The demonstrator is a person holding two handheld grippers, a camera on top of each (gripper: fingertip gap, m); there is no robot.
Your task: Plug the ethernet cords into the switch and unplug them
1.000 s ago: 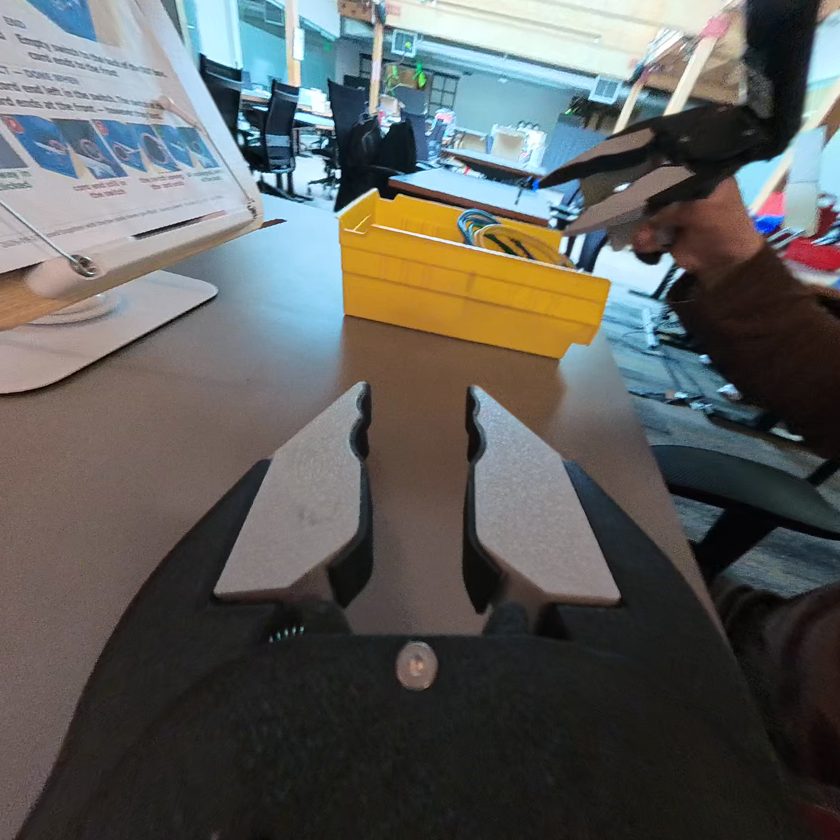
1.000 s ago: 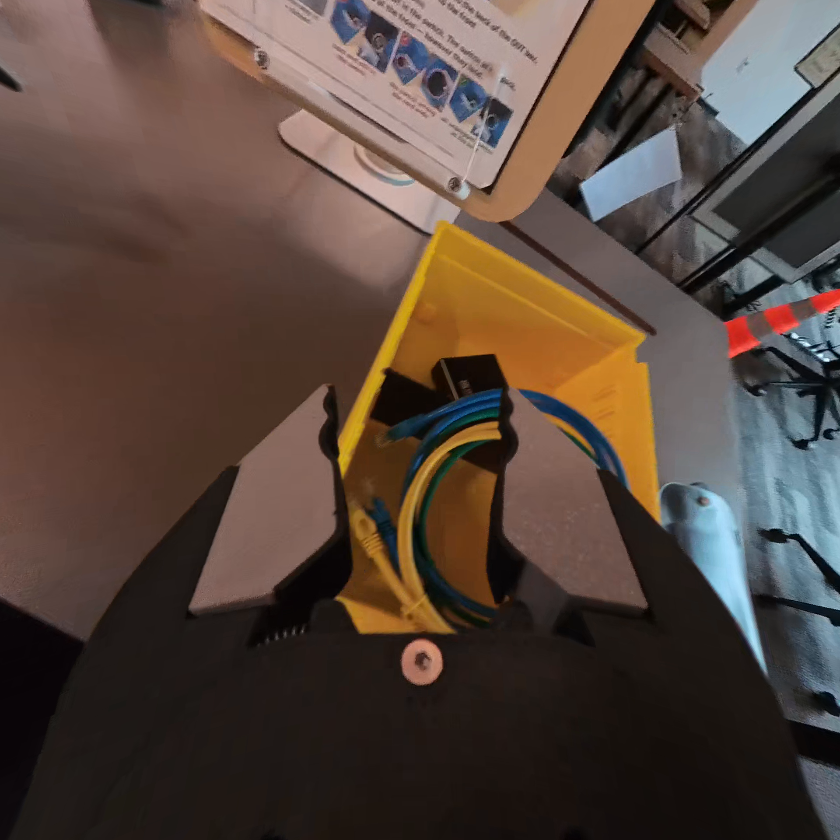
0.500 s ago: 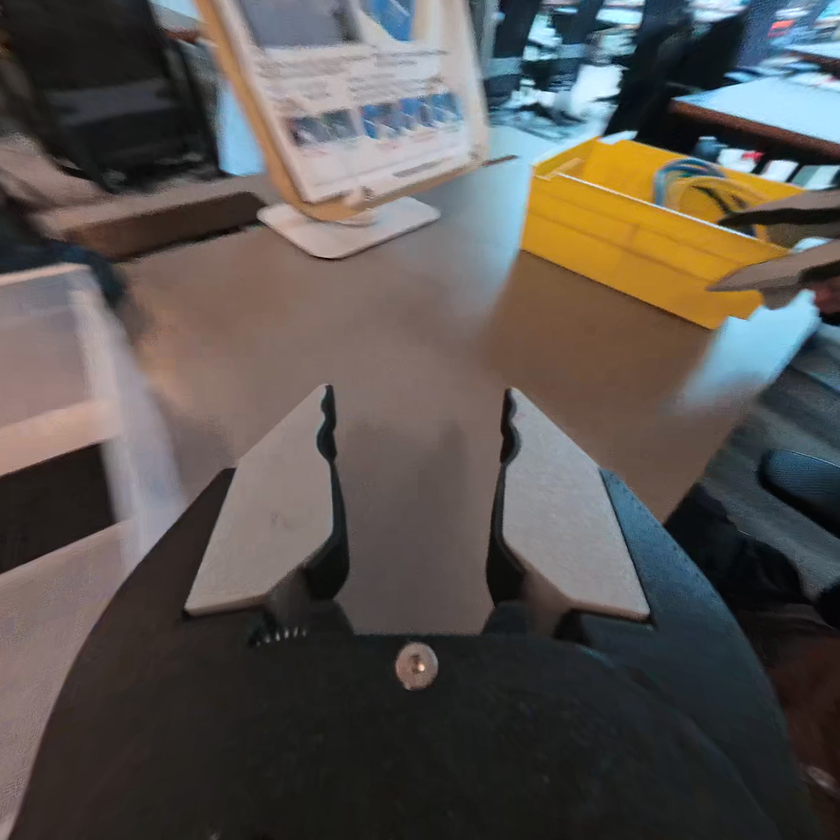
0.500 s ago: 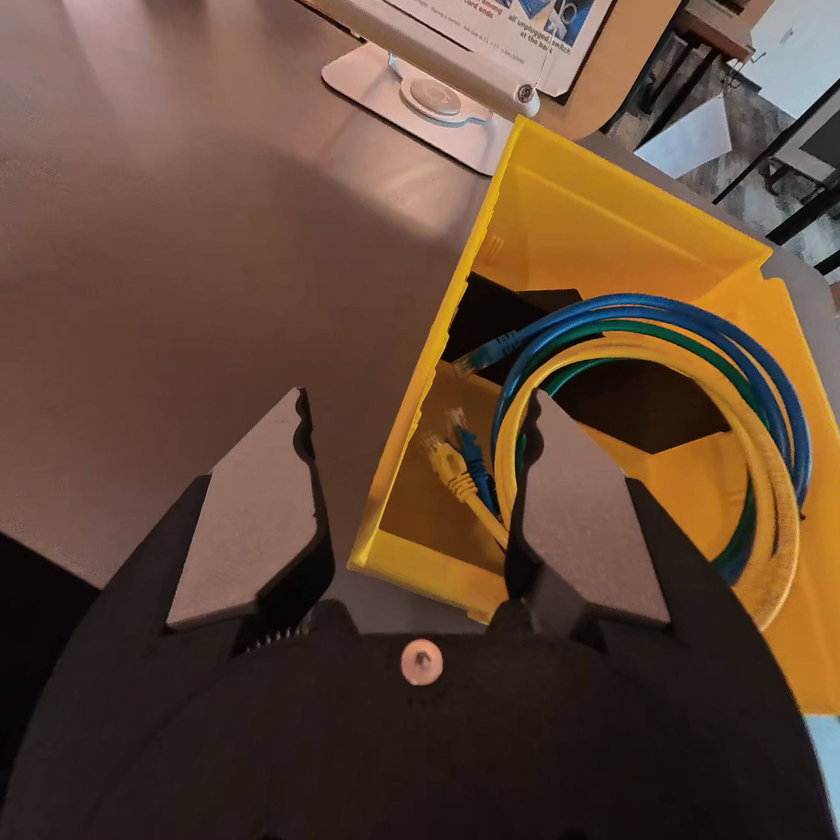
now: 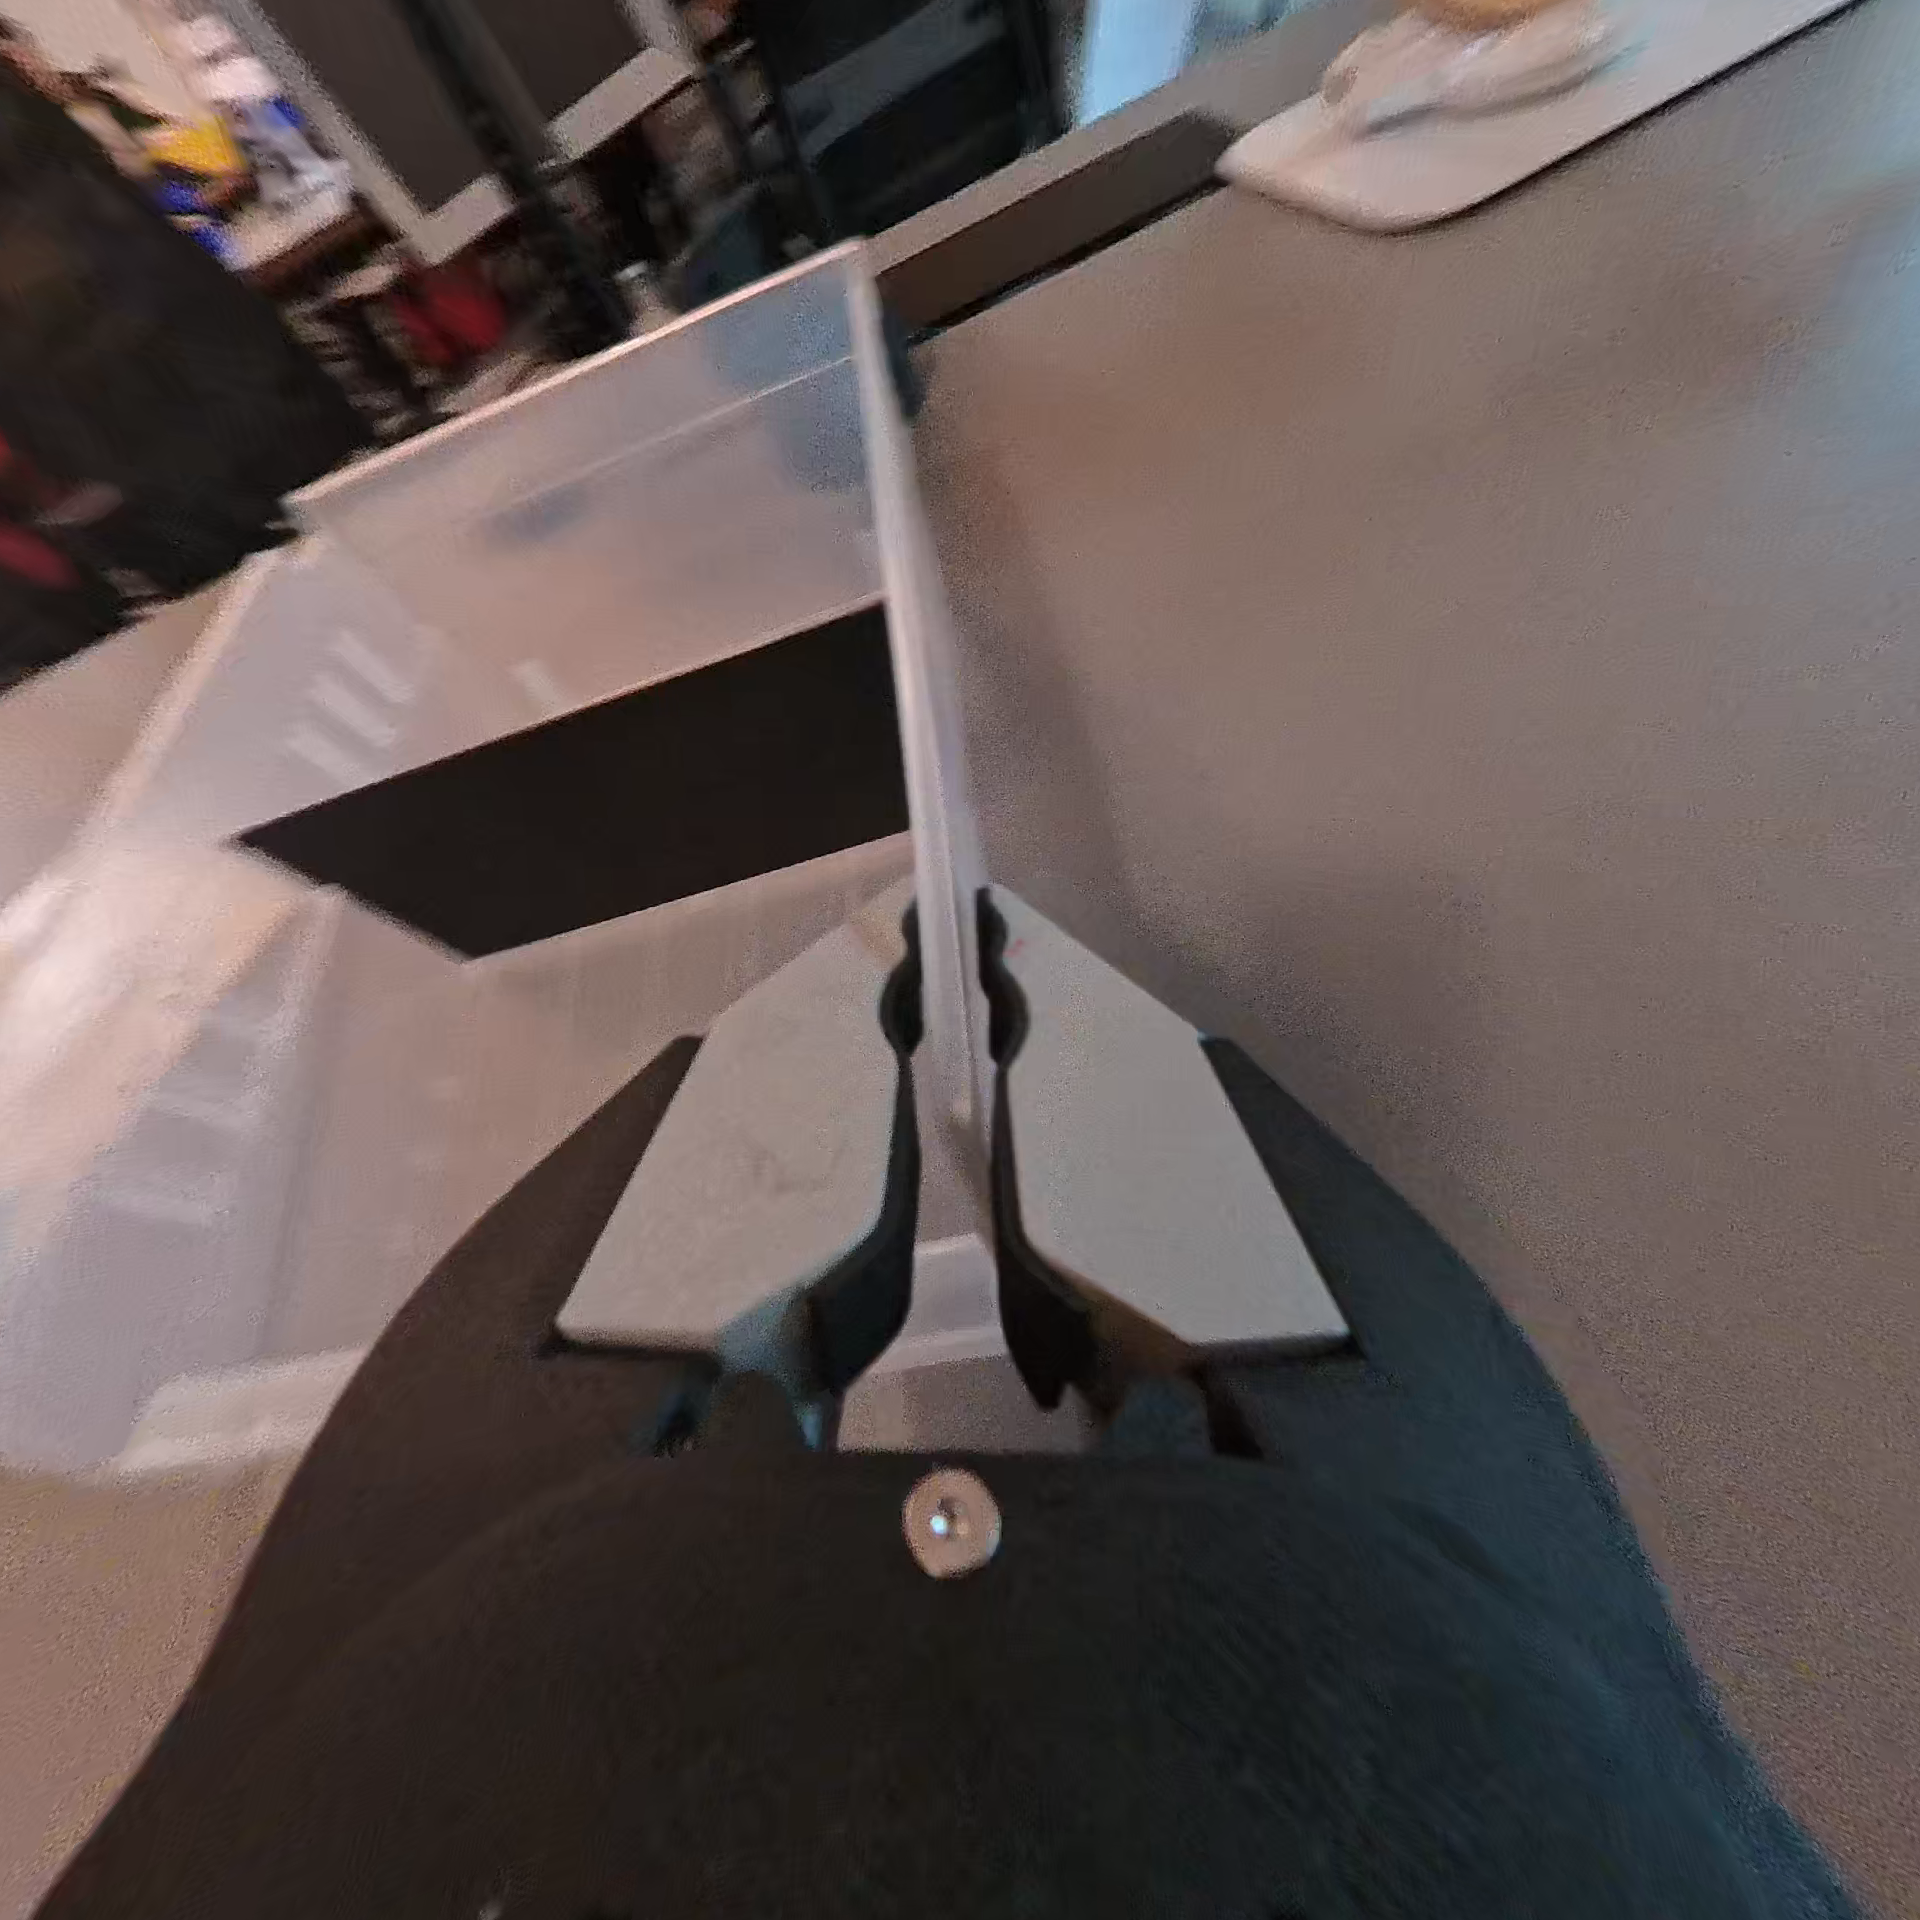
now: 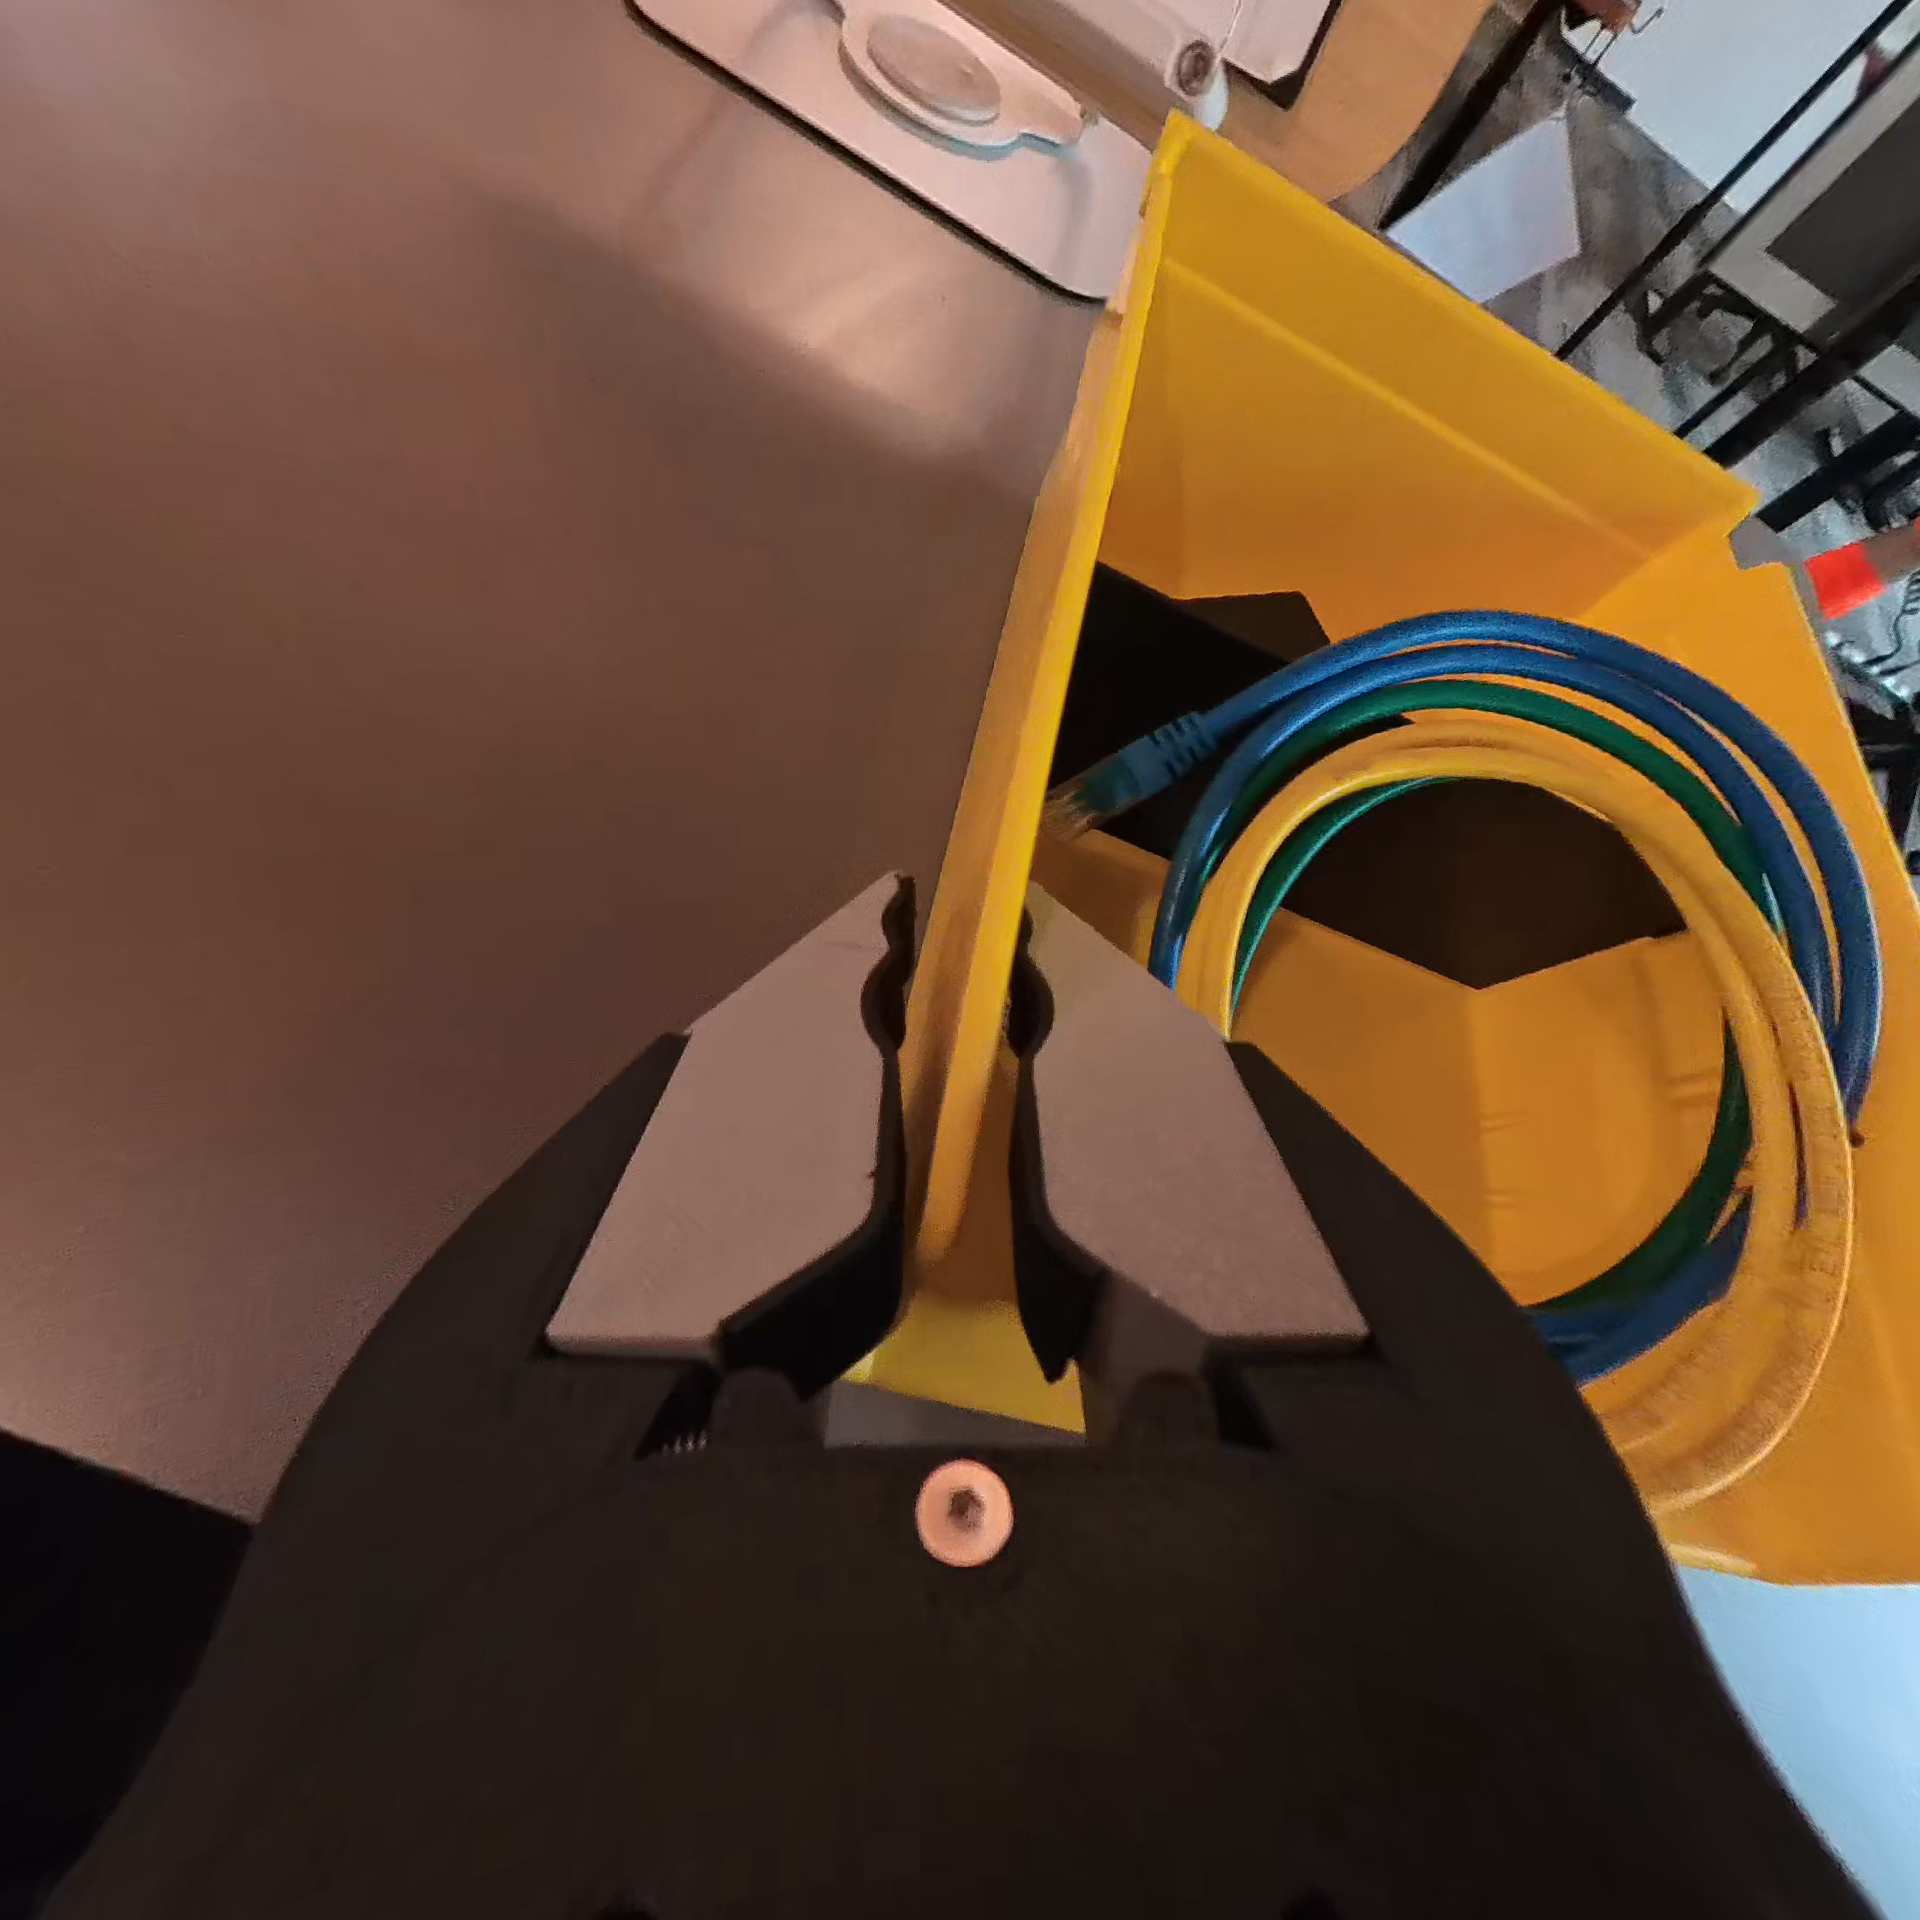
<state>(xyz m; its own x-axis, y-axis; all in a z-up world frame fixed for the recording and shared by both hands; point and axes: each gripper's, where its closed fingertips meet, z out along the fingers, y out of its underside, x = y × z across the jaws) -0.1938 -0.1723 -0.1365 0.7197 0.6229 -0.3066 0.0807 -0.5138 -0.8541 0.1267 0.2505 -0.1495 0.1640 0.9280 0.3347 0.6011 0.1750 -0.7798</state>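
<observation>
In the right wrist view my right gripper (image 6: 961, 925) is shut on the left side wall of a yellow bin (image 6: 1351, 416), near its front corner. Inside the bin lie coiled blue (image 6: 1558, 649), green (image 6: 1507, 707) and yellow (image 6: 1558, 758) ethernet cords over a black box-shaped thing (image 6: 1164, 665), mostly hidden. A blue plug (image 6: 1132, 769) points at the wall. In the left wrist view my left gripper (image 5: 943, 925) is shut on the right side wall of a clear plastic bin (image 5: 623, 488) at the table's left edge. Something black (image 5: 582, 821) lies inside it.
The brown table top (image 6: 468, 623) spreads left of the yellow bin. The white base of a sign stand (image 6: 935, 94) sits at the far side; it also shows in the left wrist view (image 5: 1455, 114). Chairs and desks lie beyond the table.
My left gripper swung left and closed on the clear bin's wall. My right gripper moved down to the yellow bin's left wall and closed on it.
</observation>
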